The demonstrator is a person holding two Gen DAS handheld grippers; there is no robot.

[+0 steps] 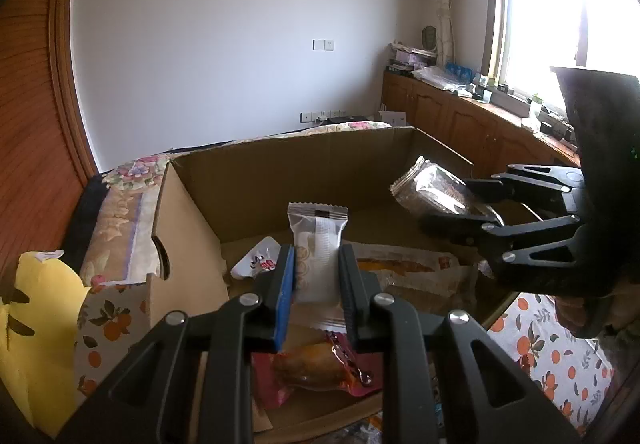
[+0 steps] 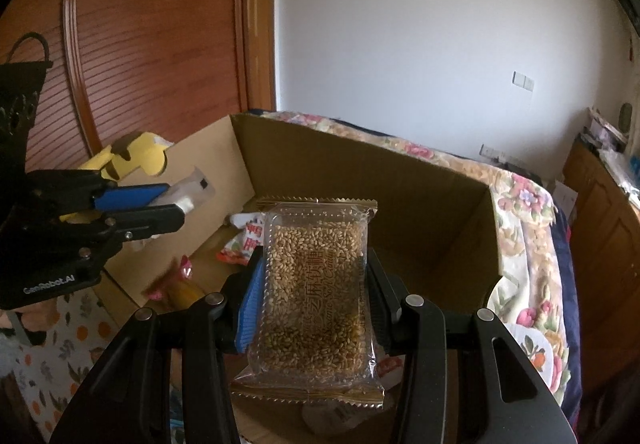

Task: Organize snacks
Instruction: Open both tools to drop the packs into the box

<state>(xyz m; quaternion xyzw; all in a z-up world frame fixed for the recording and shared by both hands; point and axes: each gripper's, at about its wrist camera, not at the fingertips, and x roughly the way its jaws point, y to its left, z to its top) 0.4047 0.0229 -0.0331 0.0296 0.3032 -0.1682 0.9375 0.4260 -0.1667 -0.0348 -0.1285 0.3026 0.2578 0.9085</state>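
Observation:
My left gripper [image 1: 316, 264] is shut on a white and grey snack packet [image 1: 318, 244], held upright over the open cardboard box [image 1: 288, 164]. My right gripper [image 2: 314, 284] is shut on a clear packet of sesame candy [image 2: 316, 284], also above the box. In the left wrist view the right gripper [image 1: 444, 204] comes in from the right with the sesame packet [image 1: 436, 188] pointing into the box. In the right wrist view the left gripper [image 2: 168, 204] shows at the left with its white packet [image 2: 188, 192]. Several wrapped snacks lie on the box floor, among them a red-wrapped pastry [image 1: 316, 368].
The box stands on a cloth with an orange-fruit print [image 1: 556, 356]. A yellow box flap [image 1: 36, 324] sticks up at the left. A flowered bedcover [image 2: 520, 212] lies behind the box. Wooden cabinets [image 1: 460, 116] run under the window, a wooden door [image 2: 152, 44] is at the left.

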